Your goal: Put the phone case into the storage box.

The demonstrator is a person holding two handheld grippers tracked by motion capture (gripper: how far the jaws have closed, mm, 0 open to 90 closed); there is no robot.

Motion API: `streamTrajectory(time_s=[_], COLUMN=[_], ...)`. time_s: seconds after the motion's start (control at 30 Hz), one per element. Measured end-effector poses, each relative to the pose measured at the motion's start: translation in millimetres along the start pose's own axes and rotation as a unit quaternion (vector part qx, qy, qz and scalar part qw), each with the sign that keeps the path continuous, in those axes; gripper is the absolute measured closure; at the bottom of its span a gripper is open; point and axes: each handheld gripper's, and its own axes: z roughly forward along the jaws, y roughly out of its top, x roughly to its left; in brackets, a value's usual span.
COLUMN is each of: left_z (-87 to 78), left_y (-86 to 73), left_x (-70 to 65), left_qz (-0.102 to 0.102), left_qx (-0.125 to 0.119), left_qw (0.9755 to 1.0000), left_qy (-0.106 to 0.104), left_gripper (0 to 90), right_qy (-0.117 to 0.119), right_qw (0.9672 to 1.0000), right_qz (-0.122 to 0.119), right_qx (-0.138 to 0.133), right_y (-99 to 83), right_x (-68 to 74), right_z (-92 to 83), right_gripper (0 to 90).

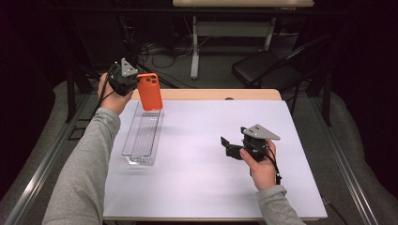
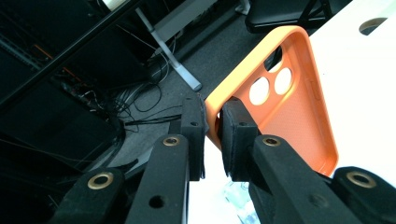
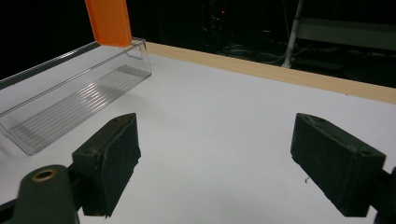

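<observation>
An orange phone case [image 1: 149, 91] is gripped by the left tool [image 1: 133, 84], whose jaws are clenched on the case's edge; in the left gripper view the rim of the case [image 2: 285, 112] is pinched between the two black pads [image 2: 236, 135]. The case is held upright in the air, over the far end of a clear tray [image 1: 141, 136], with its lower edge near the tray's far rim. Whether the two touch cannot be told. In the right gripper view the case's lower end [image 3: 109, 21] is seen above the tray's far end [image 3: 70, 100].

The tray lies lengthwise on the left part of the white counter [image 1: 206, 187].

The right tool [image 1: 230, 146] is held to the right of the tray, well apart from it, low over the counter. Its jaws are spread wide and nothing is grasped between them.
</observation>
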Motion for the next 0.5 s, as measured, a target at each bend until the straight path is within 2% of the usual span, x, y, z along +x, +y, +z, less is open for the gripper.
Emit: streamTrajectory(time_s=[0.2, 0.5], left_z=[5.7, 16.3], left_y=[-4.4, -11.3], left_x=[4.9, 7.2], left_qz=[0.009, 0.018], left_qx=[-0.004, 0.0], left_qw=[0.9999, 0.9997], left_qy=[-0.002, 0.016], left_gripper=[81.0, 81.0], right_qy=[-0.001, -0.005], right_qw=[1.0, 1.0], right_qz=[0.0, -0.002], right_qx=[0.0, 0.001], right_y=[-0.4, -1.5], right_x=[0.2, -1.9], right_z=[0.3, 0.4], right_gripper=[15.1, 15.1])
